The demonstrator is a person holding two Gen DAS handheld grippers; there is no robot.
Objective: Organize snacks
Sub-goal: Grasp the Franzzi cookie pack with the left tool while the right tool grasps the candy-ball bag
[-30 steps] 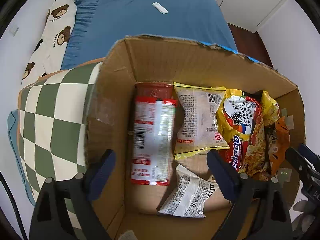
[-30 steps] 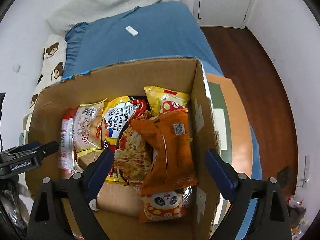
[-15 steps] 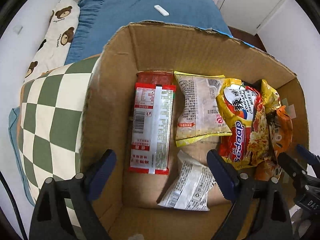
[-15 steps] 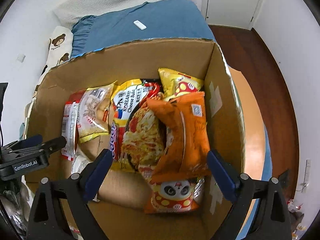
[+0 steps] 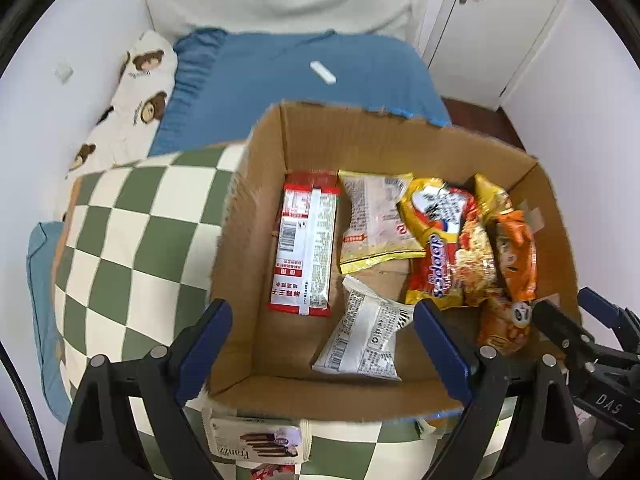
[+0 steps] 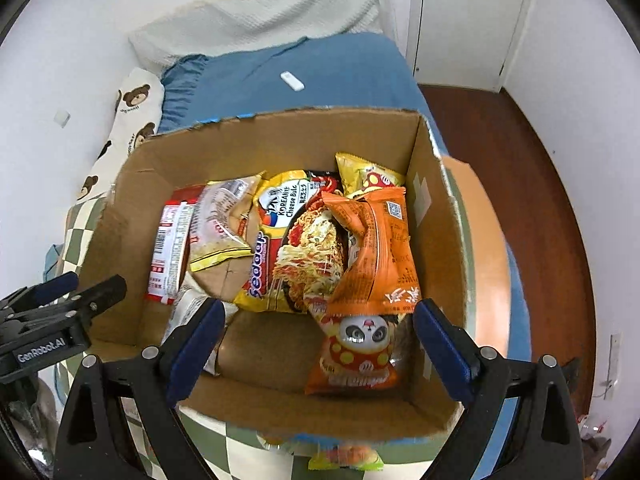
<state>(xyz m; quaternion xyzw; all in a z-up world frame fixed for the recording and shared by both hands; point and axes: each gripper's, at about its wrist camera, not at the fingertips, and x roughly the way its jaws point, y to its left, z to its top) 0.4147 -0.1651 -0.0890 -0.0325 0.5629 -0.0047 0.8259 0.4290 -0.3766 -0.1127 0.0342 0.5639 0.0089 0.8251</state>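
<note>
Blue bedding [image 5: 304, 92] and a green-and-white checked cushion [image 5: 132, 240] carry the open cardboard box [image 5: 256, 216]. Over the last second both cameras have pulled up and back: the box looks smaller, more of the bed and the door shows, and loose packets have come into view below its near wall. That reads to me as a finished drop and a turn toward the next snack outside.

Inside, matte, fuzzy-edged corrugated walls hold glossy, crinkled film packs. Largest is the yellow noodle packet [image 6: 292, 240], then the orange bag [image 6: 380, 248] leaning over a panda-print bag [image 6: 360, 356], the long flat red-and-white wrapper [image 5: 306, 244], a pale pillow pack [image 5: 376, 220] and a small white sachet [image 5: 364, 340].

Left gripper [image 5: 322, 352] and right gripper [image 6: 316, 344] both hover over the near rim, blue pads wide apart and holding nothing. Outside, a boxed biscuit pack [image 5: 256, 444] lies against the near wall; a bright wrapper [image 6: 344, 456] beneath the box is too blurred to identify.
</note>
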